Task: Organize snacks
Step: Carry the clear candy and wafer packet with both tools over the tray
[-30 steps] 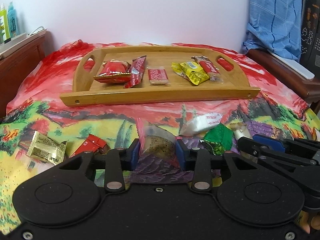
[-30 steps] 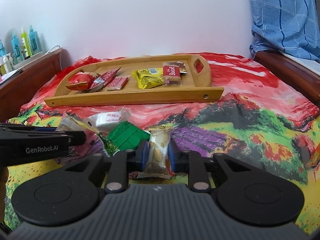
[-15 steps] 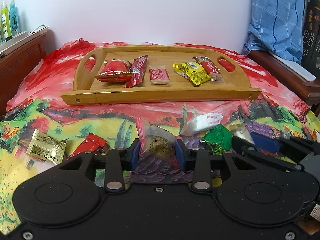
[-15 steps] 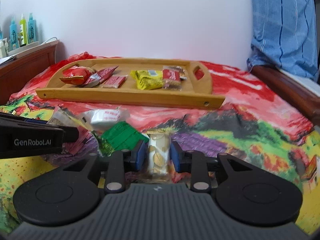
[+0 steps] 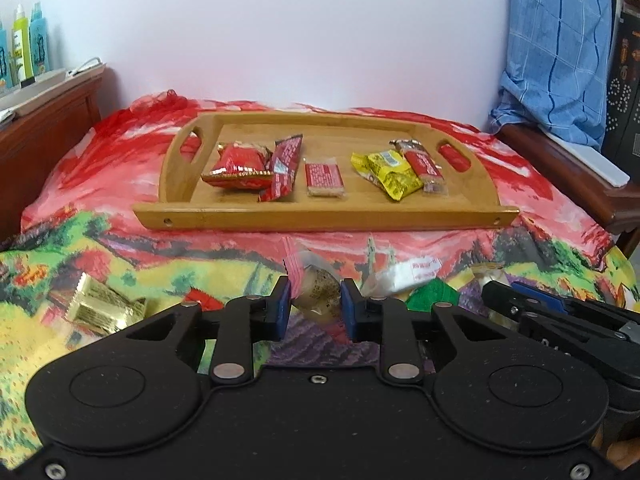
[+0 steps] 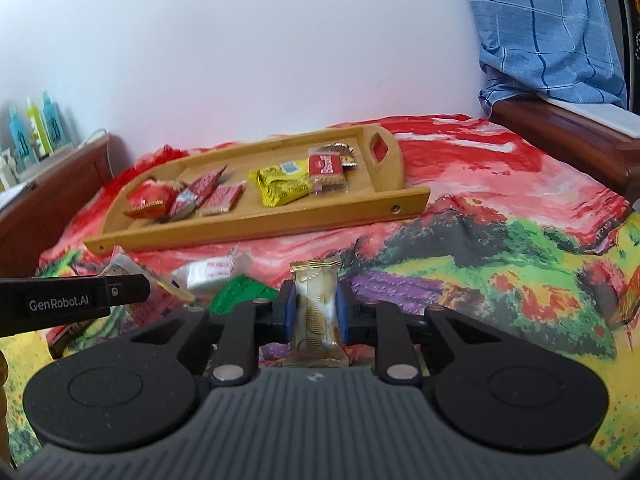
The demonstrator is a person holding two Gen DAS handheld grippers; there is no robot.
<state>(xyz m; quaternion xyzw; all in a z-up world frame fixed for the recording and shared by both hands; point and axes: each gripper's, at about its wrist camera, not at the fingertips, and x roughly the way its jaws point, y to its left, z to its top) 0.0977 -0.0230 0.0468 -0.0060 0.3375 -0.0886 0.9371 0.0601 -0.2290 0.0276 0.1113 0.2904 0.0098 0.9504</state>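
While both tools hover low over the bed's painted cloth (image 5: 100, 248), each set of tongs is pinching a snack. The left tongs (image 5: 315, 312) are narrowed onto a clear wrapper with a pale brown treat (image 5: 318, 294); its pink-edged top sticks up above the blue pads (image 5: 283, 306). The right tongs (image 6: 317, 314) are narrowed further, gripping a white-and-gold packet (image 6: 316, 308) upright between their pads, its lower end resting against the tool body.

Beyond them the wooden tray (image 5: 320, 213) lies on the cloth, carrying a red pouch (image 5: 238, 165), a dark red sachet (image 5: 283, 168), a small red biscuit pack (image 5: 324, 174), a yellow packet (image 5: 390, 174) and a red-labelled biscuit pack (image 5: 424, 166).

Loose on the cloth near the tongs lie a white packet (image 5: 404, 274), a green packet (image 5: 430, 298), a gold foil packet (image 5: 102, 308) and a red packet (image 5: 202, 298). The red and green packets are partly hidden behind the left tool body. Print on the wrappers is too blurred to read.
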